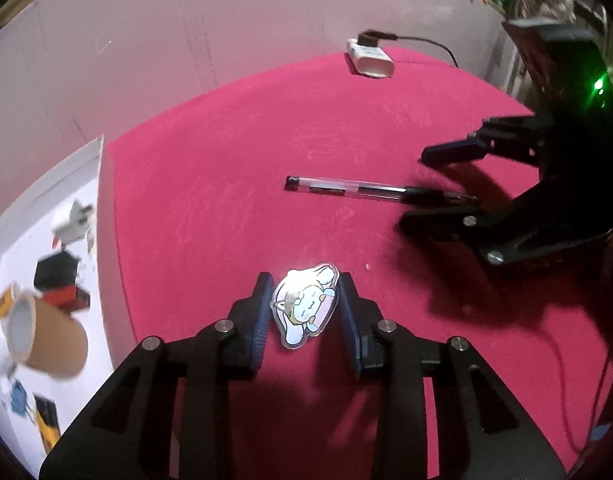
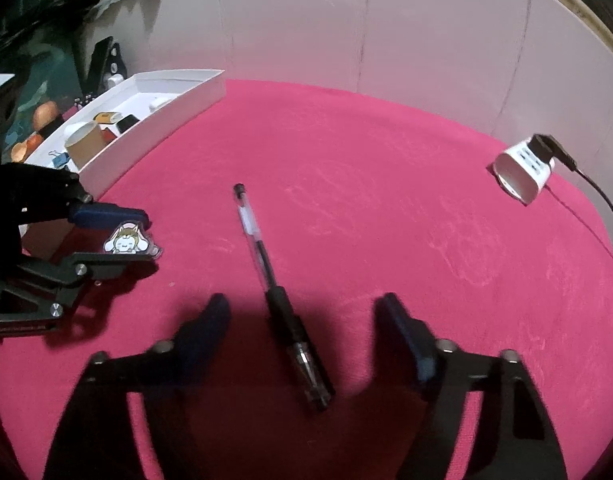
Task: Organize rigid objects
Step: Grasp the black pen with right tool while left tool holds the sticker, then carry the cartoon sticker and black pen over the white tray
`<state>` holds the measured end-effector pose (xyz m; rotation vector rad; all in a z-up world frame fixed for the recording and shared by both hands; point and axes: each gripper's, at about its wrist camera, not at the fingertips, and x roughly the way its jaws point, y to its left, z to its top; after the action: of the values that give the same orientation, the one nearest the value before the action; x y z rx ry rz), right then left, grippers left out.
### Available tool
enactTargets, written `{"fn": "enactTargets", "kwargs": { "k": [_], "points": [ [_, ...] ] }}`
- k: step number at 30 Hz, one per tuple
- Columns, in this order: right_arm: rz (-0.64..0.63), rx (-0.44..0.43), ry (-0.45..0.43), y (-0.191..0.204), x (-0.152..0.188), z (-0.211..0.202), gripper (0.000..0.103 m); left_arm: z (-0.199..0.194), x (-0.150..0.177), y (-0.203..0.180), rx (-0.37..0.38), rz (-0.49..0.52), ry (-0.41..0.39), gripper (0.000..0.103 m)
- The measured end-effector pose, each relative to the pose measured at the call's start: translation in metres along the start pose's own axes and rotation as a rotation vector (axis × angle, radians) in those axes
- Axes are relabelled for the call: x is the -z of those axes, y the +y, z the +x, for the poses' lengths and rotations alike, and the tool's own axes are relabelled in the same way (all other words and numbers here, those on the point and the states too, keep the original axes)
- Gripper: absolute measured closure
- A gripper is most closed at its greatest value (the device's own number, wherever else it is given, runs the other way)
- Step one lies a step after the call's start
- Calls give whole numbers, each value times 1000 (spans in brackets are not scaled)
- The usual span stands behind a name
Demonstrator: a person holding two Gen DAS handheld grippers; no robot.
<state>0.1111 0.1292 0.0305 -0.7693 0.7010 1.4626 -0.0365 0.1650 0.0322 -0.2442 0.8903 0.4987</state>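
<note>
- The left gripper (image 1: 304,312) straddled the flat, glossy acrylic cartoon charm (image 1: 305,306) on the red velvety desk cloth (image 1: 226,160). Its blue ribbed pads (image 1: 262,316) stood on either side of the charm's edges, and whether they were already pinching it could not be told. The grip probably suited a thin piece best taken by its rim.
- The right gripper (image 2: 302,320) hung released, jaws wide, over the dark rubber-sleeved end of the clear plastic gel pen (image 2: 266,264), apparently lined up to close across the barrel.
- The pen lay mid-desk, and the charm lay nearer the left edge.
- At that left edge sat the shallow white cardboard tray (image 2: 178,116), which held a brown paper cup (image 2: 84,144) and small clutter. It was likely the sorting destination.
- A white plastic charger block (image 2: 522,170), with a black cable plugged in, rested near the far right edge.
</note>
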Motion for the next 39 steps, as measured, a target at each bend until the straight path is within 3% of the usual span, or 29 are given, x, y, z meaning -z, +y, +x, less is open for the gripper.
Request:
{"fn": "enactTargets", "kwargs": {
  "k": [4,7,9,11,17,25,29,39],
  "points": [
    [-20,-5,3,5,-3,0,55,-12,3,-1,10,-37,-24,71],
    [-50,-2,17,14,-4,-2,73,-22,4,-3,17,-48,-47,71],
    [-74,2,23,21,-4,-3,91,-27,3,-3,16,-58,-62,71],
    [-84,20,20,26,-2,-4,96,-34,4,-2,12,-73,-77,71],
    [10,26,-45,26,6,-18,96,-54,9,12,-5,-131,-128,71],
    [204,-43,-312,34,0,-88,96,-94,8,22,-67,-184,-238,71],
    [210,-70,-376,52,-9,-107,96,-112,9,26,-114,-192,-284,71],
    [182,-85,-465,79,-26,-133,96,-139,21,47,-143,-245,-334,71]
  ]
}}
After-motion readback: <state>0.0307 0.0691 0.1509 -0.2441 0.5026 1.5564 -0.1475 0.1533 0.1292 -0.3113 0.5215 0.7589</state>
